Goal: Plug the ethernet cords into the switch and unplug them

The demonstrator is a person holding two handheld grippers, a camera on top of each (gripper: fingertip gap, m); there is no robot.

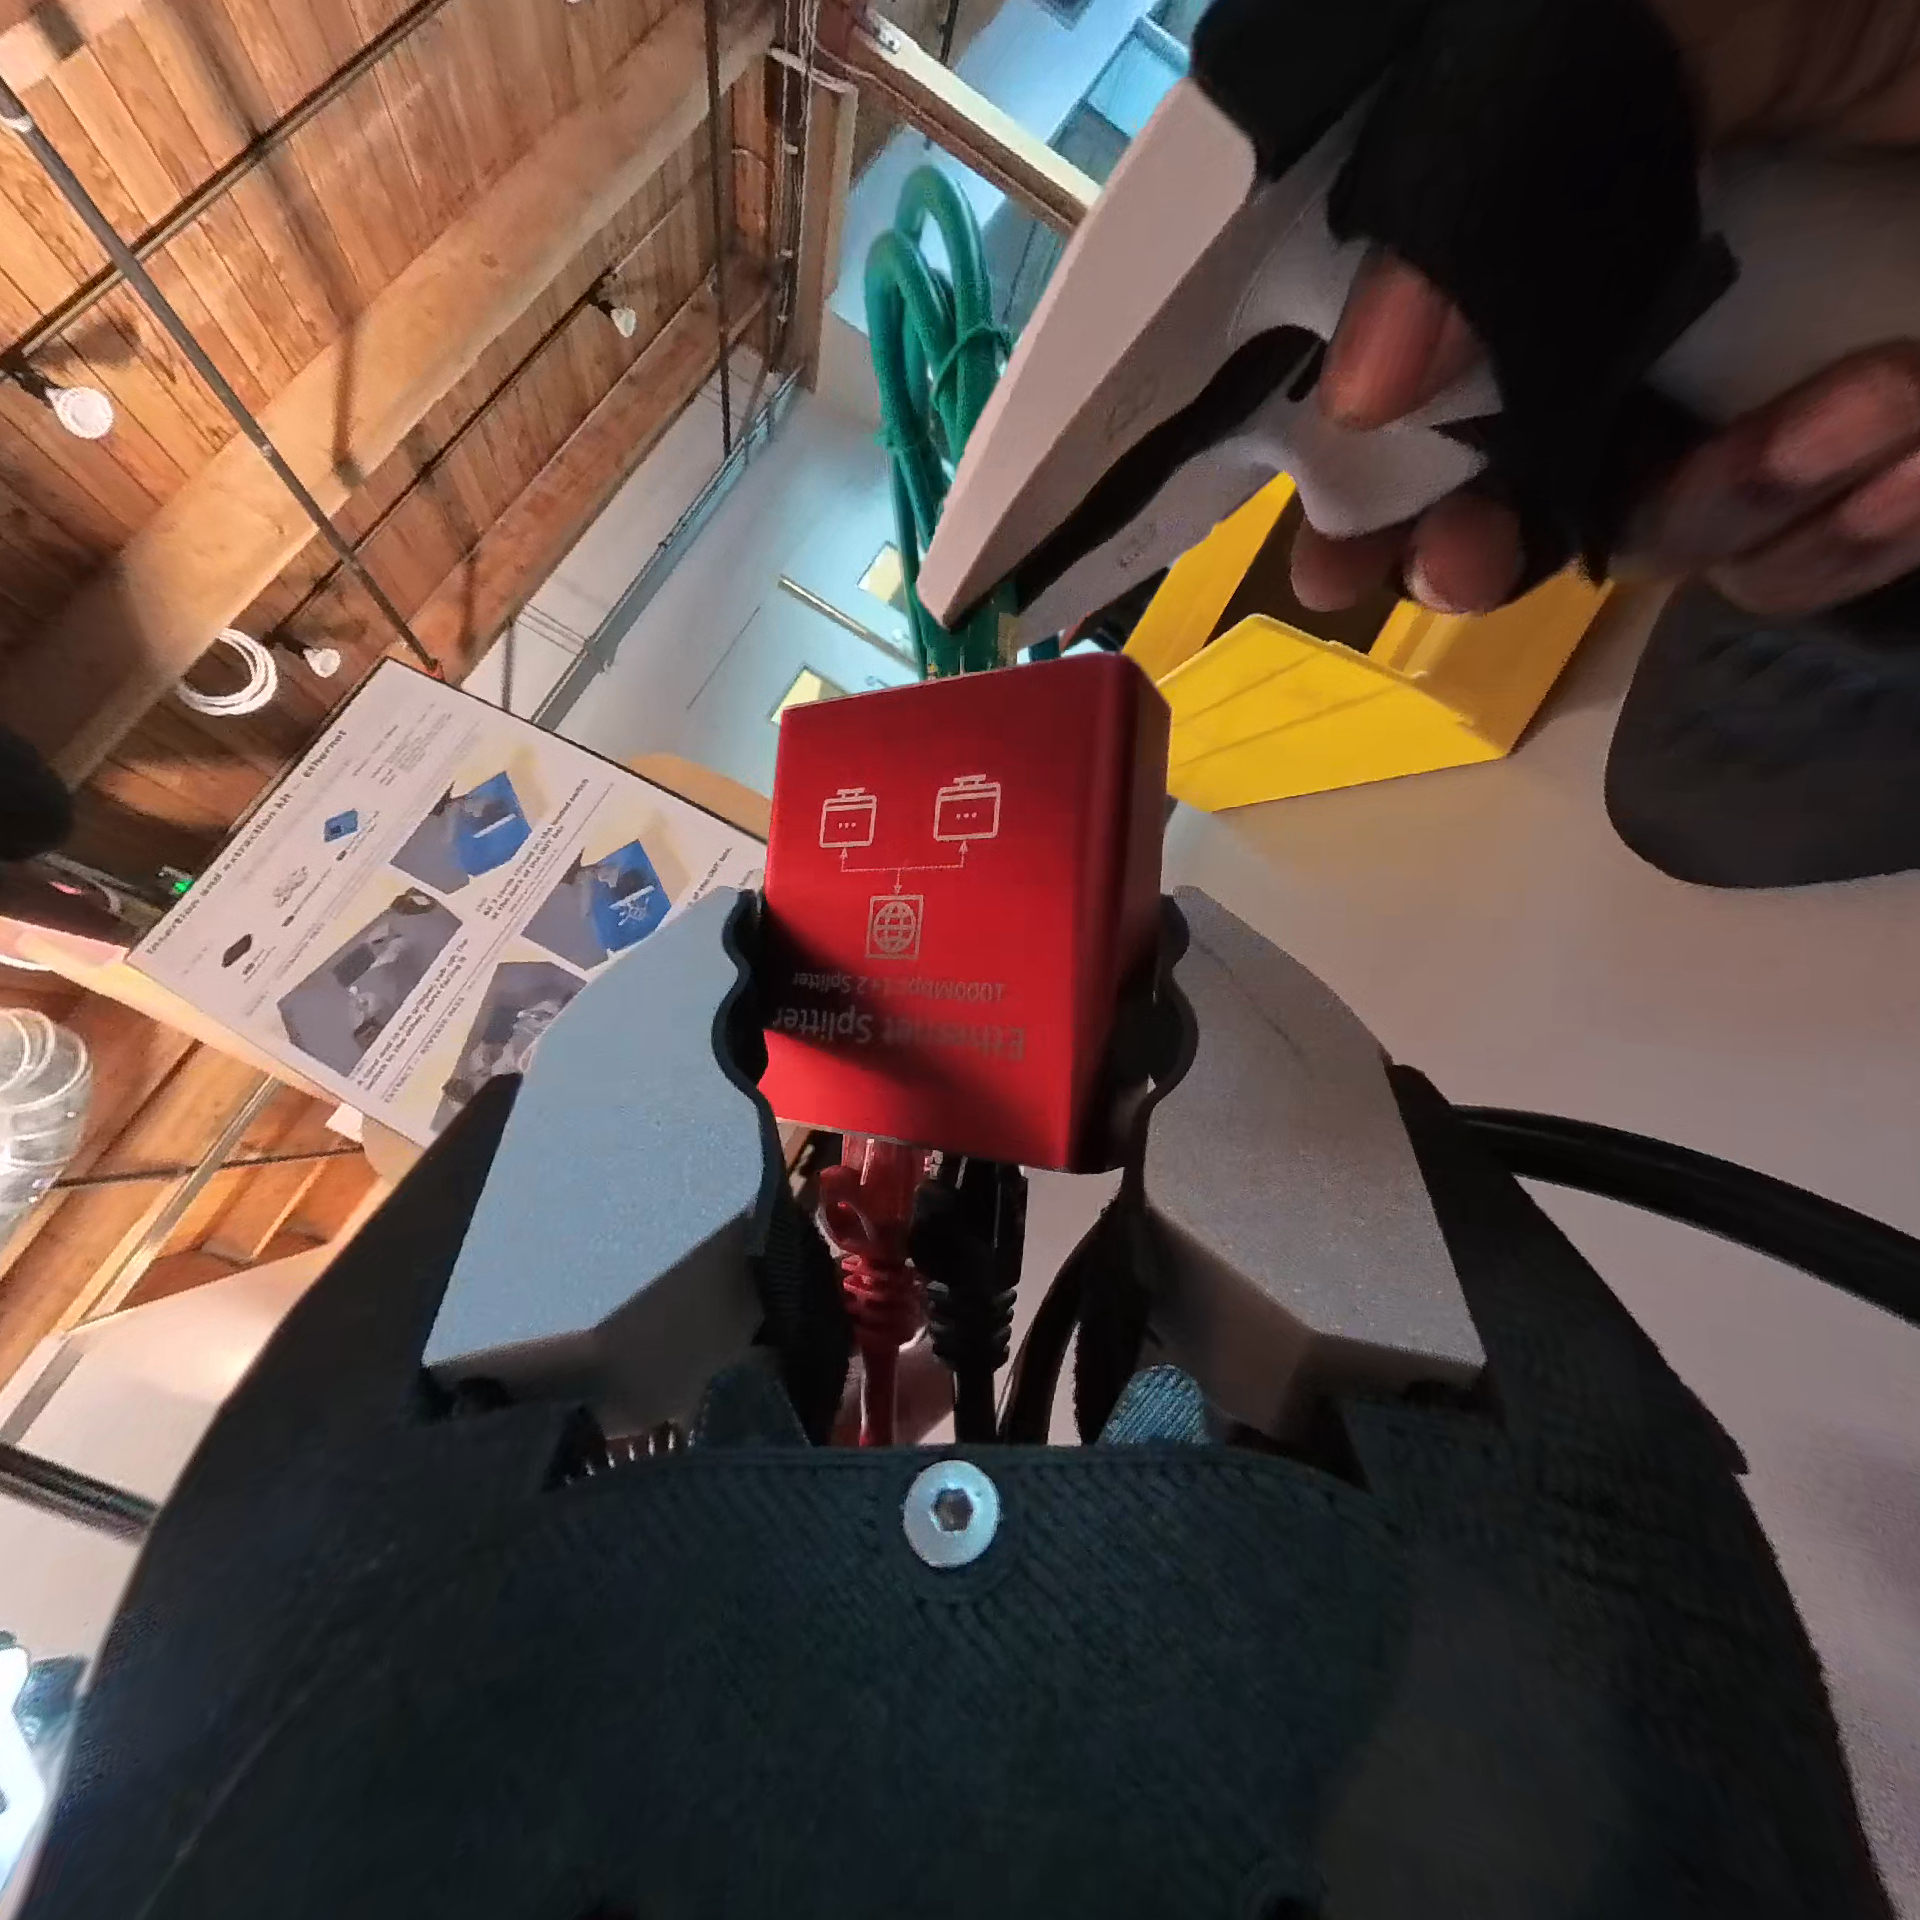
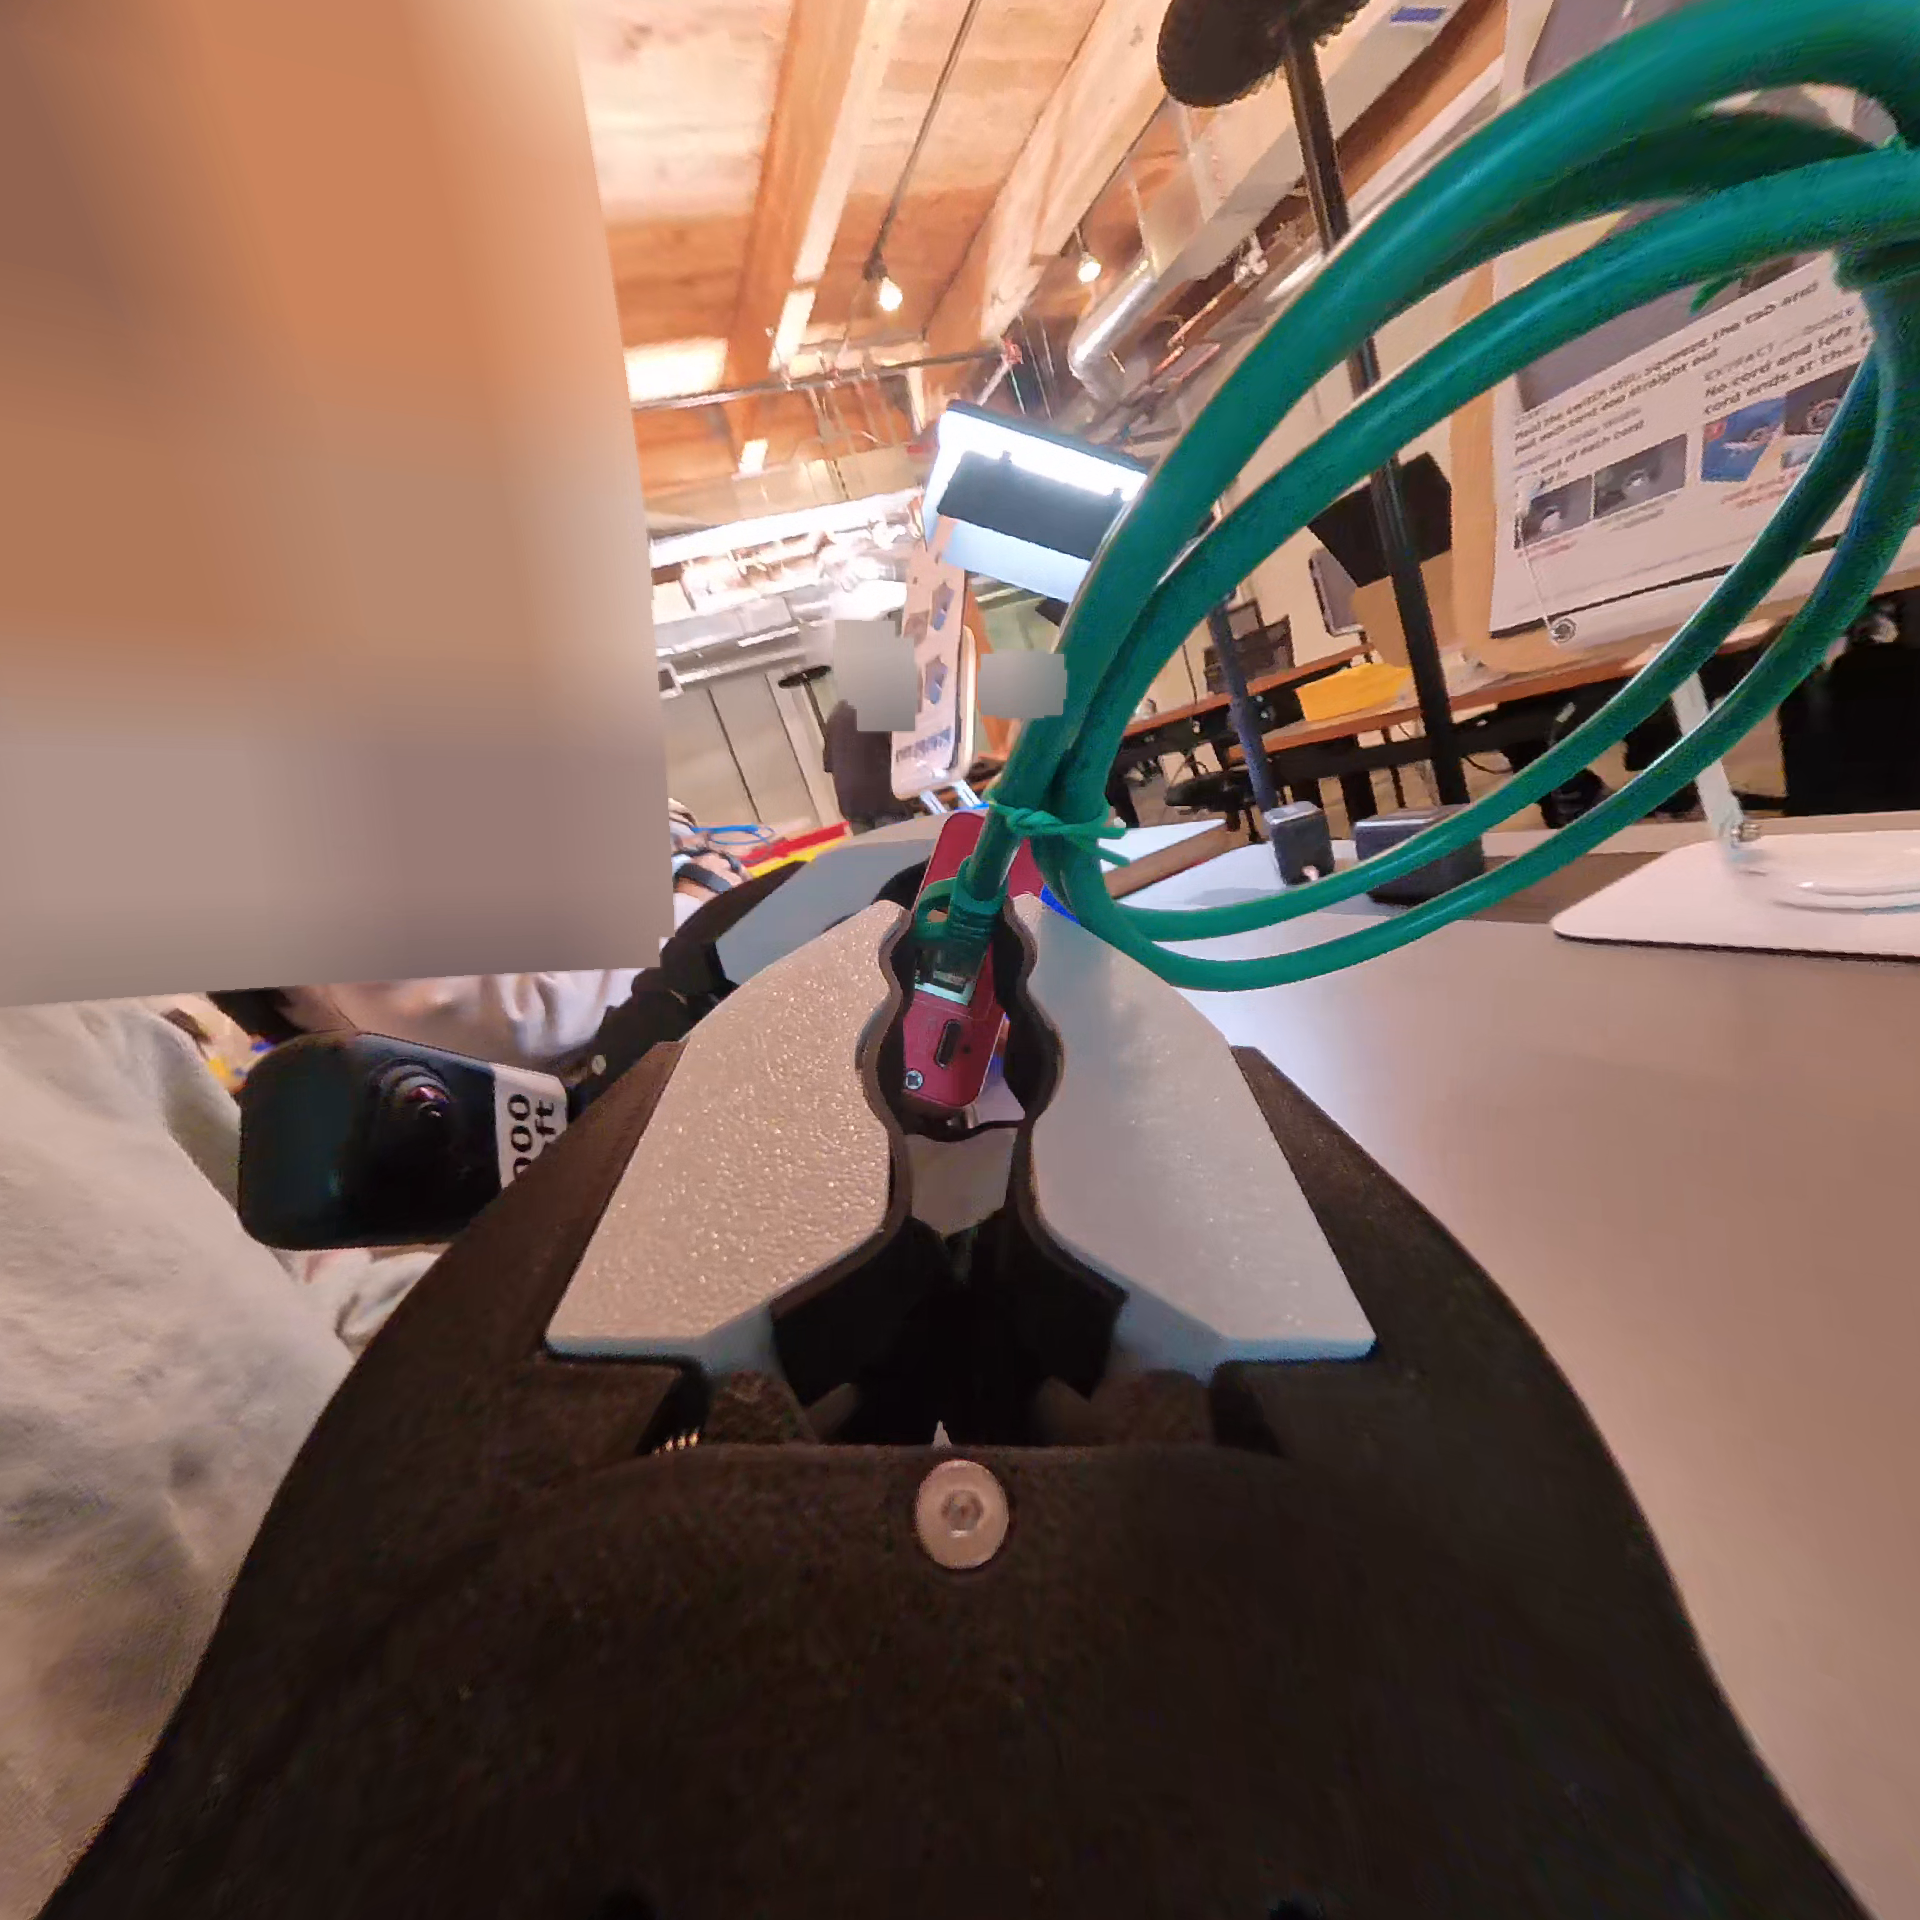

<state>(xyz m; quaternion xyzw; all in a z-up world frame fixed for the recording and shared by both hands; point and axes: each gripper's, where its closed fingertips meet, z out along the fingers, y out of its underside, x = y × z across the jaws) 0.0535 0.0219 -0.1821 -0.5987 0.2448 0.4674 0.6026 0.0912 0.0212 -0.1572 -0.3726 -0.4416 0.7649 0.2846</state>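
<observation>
— Where is the switch?

— The red switch (image 1: 961,914) sits clamped between the left gripper (image 1: 951,997) jaws, above the pale table (image 1: 1455,987); a red cord (image 1: 873,1247) and a black cord (image 1: 966,1268) are plugged into its near end, their runs hidden behind the gripper body.

— And the right gripper (image 2: 961,997)?

— Its jaws stand nearly closed around the green cord (image 2: 961,920) plug at the switch's far end. Actual contact is hard to make out. A yellow bin (image 1: 1340,707) lies beyond, partly covered.

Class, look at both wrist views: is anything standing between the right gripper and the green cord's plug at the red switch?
Nothing visible does. The right gripper has its fingers on either side of the green cord's plug, which sits in the red switch. The left gripper clamps that switch from the opposite end, clear of the plug.
</observation>
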